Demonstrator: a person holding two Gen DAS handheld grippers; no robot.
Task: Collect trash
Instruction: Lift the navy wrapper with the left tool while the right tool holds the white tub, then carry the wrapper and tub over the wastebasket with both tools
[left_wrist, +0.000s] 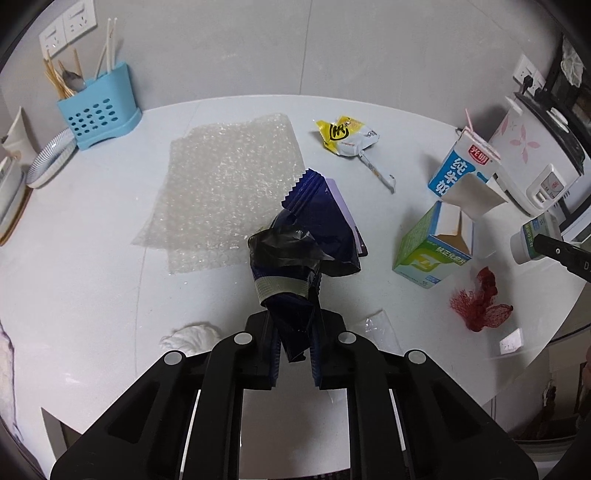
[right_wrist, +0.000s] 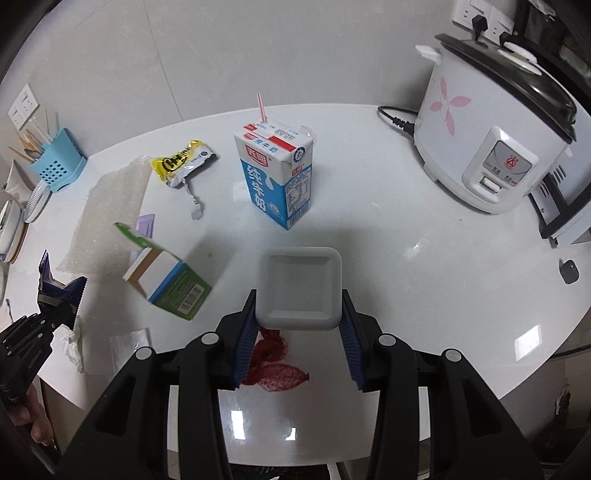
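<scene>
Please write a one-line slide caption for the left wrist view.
Left gripper shut on a dark blue wrapper above a white table littered with bubble wrap and cartons.

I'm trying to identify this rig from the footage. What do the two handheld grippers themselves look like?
Both match: the left gripper and right gripper have matte black, angular plastic bodies with ribbed linkage arms, each joint capped by a round grey-white pin. The fingers carry dark blue ribbed pads. The right wrist view shows faint pale lettering on the left gripper's side, too small to read, and bare fingers on its handle. No cables visible.
</scene>
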